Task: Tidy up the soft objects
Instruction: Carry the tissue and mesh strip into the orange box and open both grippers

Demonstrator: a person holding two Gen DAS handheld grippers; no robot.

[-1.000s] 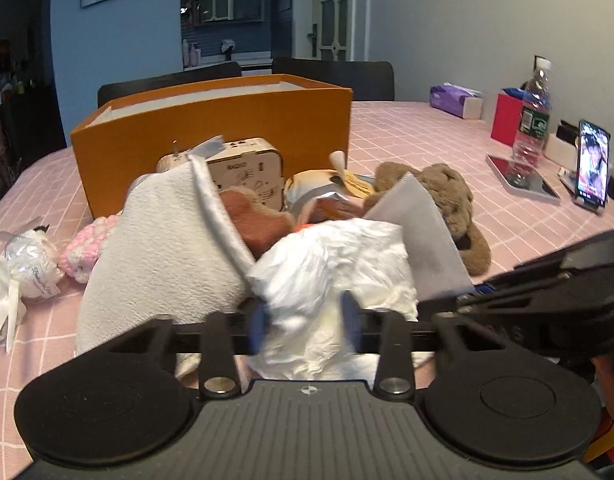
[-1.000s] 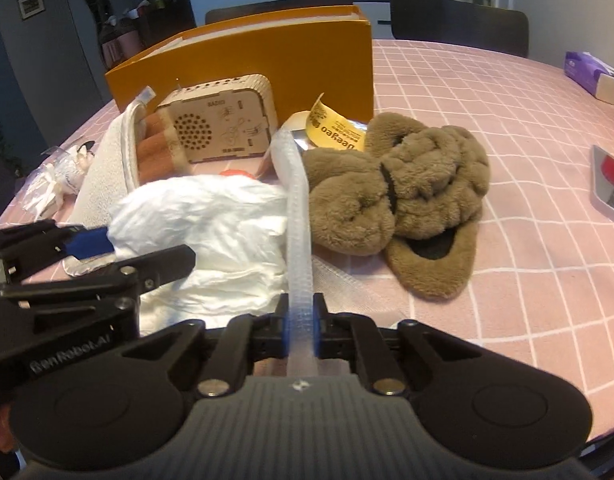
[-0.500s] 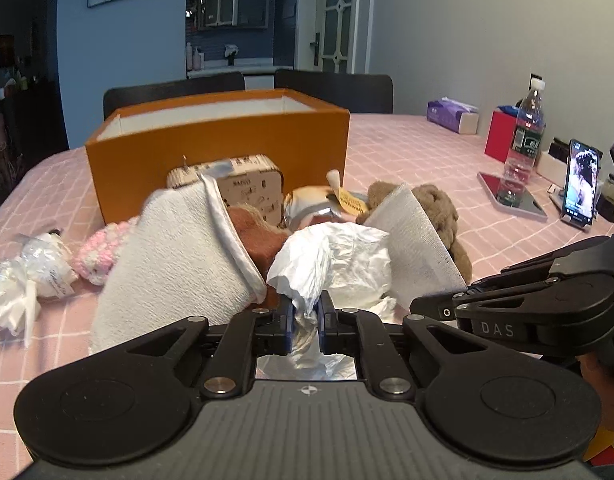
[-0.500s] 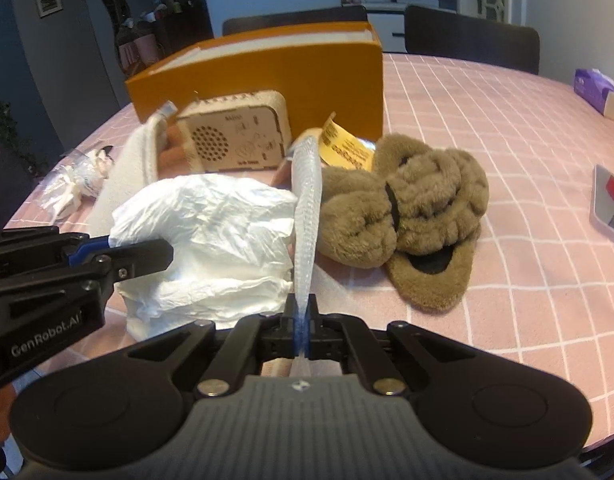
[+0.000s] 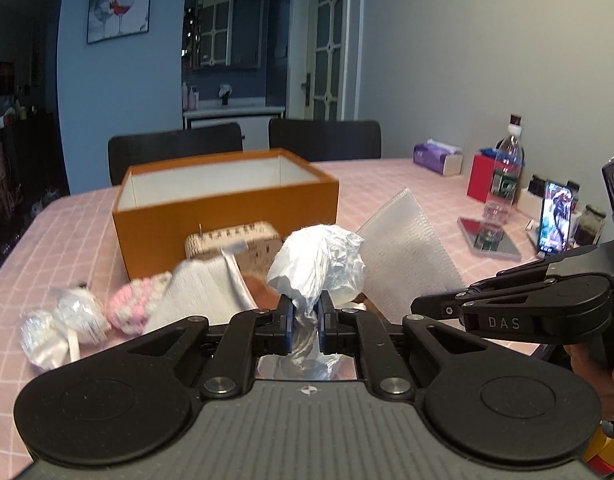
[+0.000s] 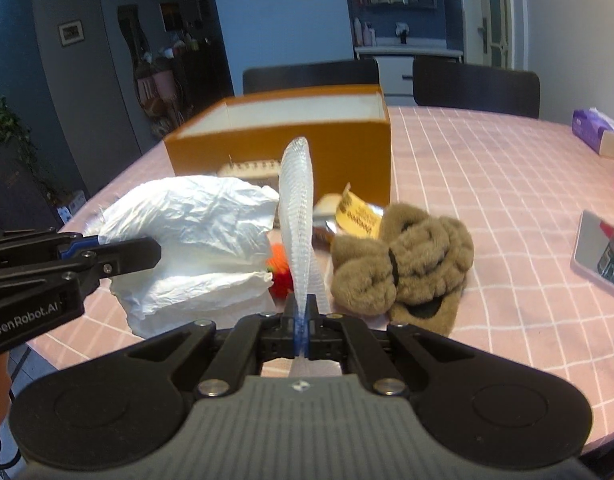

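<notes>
Left tool (image 5: 306, 316): clenched on a crumpled white plastic bag (image 5: 319, 264), which bunches up above the pads and hangs clear of the bench (image 5: 387, 176) covered in a pink checked cloth.

Right tool (image 6: 302, 320): pinched tight on the lower edge of a white foam-mesh sheet (image 6: 297, 208), which stands upright from the pads, edge-on in the right wrist view and broad and tilted in the left.

The two tools sit side by side, each visible in the other's view.

Open-topped orange cardboard box with a white interior (image 5: 227, 200): on the bench beyond both held items; its floor is not visible.

Pale wooden box pierced with rows of small holes (image 5: 243, 240): just in front of the orange box.

Pair of brown fluffy slippers (image 6: 407, 264): on the bench to the right of the mesh sheet.

Yellow printed tag (image 6: 357, 212): just behind the slippers, near the box wall.

Orange-red fuzzy item (image 6: 281, 272): low beside the mesh sheet, partly hidden.

Off-white folded towel (image 5: 203, 296), blurred; pink-and-white knitted piece (image 5: 133, 308) to its left; small clear-wrapped white bundle (image 5: 59, 328) further left.

Far right of the bench: clear plastic water bottle (image 5: 503, 176), upright lit phone (image 5: 555, 216), purple tissue box (image 5: 437, 158).
</notes>
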